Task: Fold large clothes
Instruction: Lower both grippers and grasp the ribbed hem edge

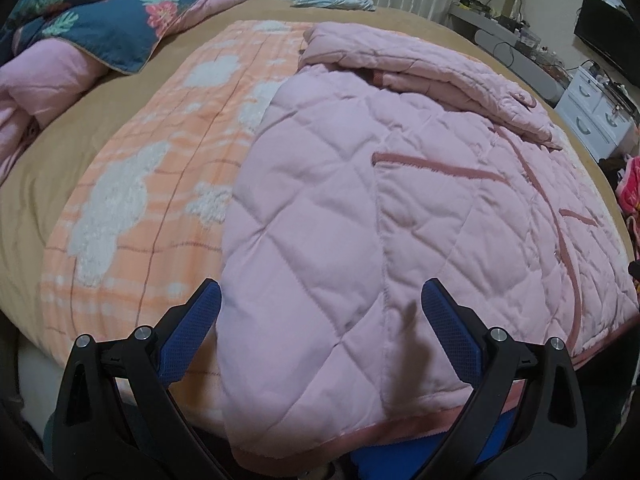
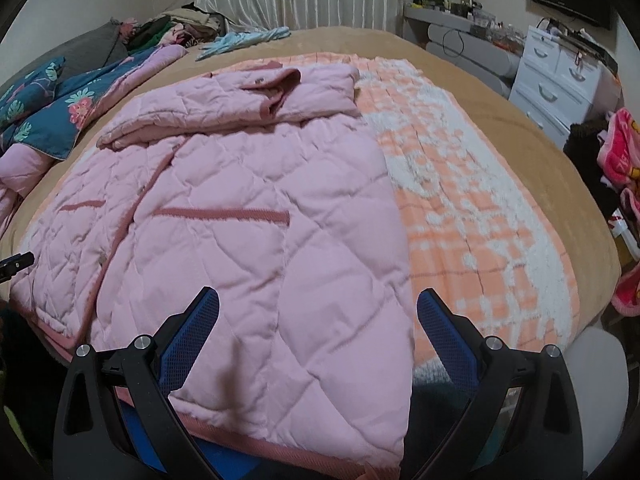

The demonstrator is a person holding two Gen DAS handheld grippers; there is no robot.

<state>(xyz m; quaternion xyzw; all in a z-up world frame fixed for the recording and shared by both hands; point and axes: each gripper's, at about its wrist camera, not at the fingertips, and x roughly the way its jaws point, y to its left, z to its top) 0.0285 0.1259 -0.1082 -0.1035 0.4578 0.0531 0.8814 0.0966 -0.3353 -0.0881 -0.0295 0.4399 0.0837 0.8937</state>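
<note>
The bed carries an orange checked blanket, and on it lies the pink quilted jacket, sides and sleeves seemingly folded inward already. The lengthwise fold looks undone: left tool and right tool hover spread wide, gripping nothing, over its near hem.

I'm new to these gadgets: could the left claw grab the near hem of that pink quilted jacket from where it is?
Probably yes. The left claw is open, its blue fingers either side of the pink quilted jacket, whose hem lies at the bed's near edge just below them. Nothing lies across it.
</note>
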